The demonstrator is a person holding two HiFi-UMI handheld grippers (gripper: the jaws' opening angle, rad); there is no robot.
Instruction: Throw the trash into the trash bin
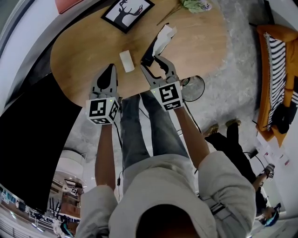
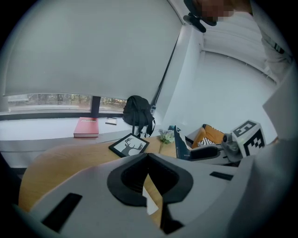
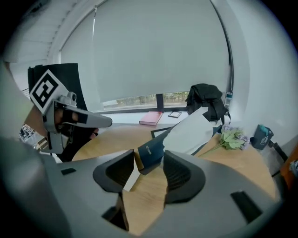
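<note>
1. Right hand-held gripper: clenched on a dark blue box, held above the table just inside its near edge. A white sheet sticks out of the box's top. In the right gripper view the sheet covers most of the frame. The print on the box is too small to read.
2. Left hand-held gripper: clenched tip to tip and empty, over the near edge.
3. White block: lies on the table between the two hand-held grippers. In the left gripper view only a corner shows behind the jaws.
4. Flower and red book: cut off at the top of the head view.
</note>
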